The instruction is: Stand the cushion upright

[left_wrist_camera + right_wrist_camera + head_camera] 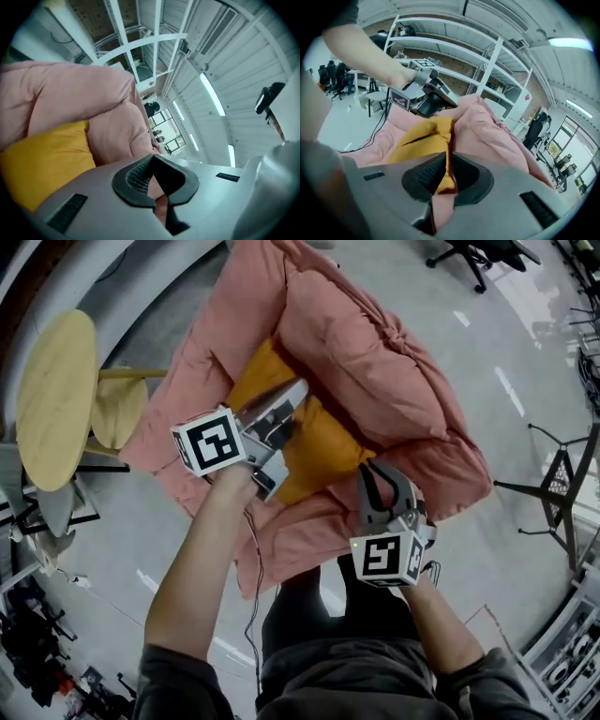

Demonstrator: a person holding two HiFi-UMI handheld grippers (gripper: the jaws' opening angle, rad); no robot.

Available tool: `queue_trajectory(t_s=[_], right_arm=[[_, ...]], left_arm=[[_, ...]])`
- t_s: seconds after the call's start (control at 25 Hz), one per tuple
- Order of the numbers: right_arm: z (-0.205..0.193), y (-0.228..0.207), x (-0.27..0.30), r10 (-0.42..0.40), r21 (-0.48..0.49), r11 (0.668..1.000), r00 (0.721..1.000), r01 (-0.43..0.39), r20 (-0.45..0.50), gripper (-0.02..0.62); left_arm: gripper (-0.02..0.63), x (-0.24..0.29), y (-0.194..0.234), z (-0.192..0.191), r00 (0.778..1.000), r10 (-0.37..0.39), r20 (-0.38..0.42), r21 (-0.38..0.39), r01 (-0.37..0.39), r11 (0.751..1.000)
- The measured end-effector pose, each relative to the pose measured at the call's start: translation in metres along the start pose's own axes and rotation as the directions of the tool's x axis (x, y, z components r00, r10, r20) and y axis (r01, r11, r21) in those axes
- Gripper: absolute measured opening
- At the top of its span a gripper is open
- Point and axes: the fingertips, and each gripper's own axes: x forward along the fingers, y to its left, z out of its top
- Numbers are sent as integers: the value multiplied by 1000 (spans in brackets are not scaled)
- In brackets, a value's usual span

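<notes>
In the head view the yellow cushion (323,451) lies flat in the hollow of a big pink lounger (375,362), with its far edge against the padded back. The left gripper (291,399) reaches across the cushion from the left and its tips are at the far edge, where the yellow meets the pink. The right gripper (370,474) is at the near right corner of the cushion. A round table (56,399) stands well apart on the left.

In the left gripper view the jaws are drawn together. Only a narrow slit is left, and pink fabric shows in it. It is not possible to decide if this fabric is pinched or only lies behind. The cushion (42,159) is to the left of the jaws, not between them.

In the right gripper view the jaws are closed on a fold of the cushion (424,138): yellow cloth sits between the pads. The pink lounger (487,131) rises at the right side, and the left gripper (433,101) is seen at the far end of the cushion.

The step in hand seems to be the taking hold, and the lifting is not yet done. The next move probably calls for raising the gripped near corner and turning the cushion on its far edge, so that it leans on the back. The soft filling may sag, so the left gripper should support the far edge.
</notes>
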Motion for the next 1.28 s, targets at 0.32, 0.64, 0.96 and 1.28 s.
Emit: queue_trajectory(t_s=[0.32,0.64,0.96,1.28], right_arm=[[76,8,-46,264,6,961,927,-276,265,21],[138,22,-115,415,-48,896,797,-441,439,21],[164,25,-180,486,-35,832,698,-553,526,20],[157,22,-224,533,-32,782,641,-623,552,20]], left_arm=[[8,-87,-80,-4,993,69,95,308,-96,947],[8,-169,-170,-46,951,187,246,470,-286,835],[8,-196,-235,-79,895,268,357,585,-437,683],[8,-198,-267,-100,868,318,381,626,-495,603]])
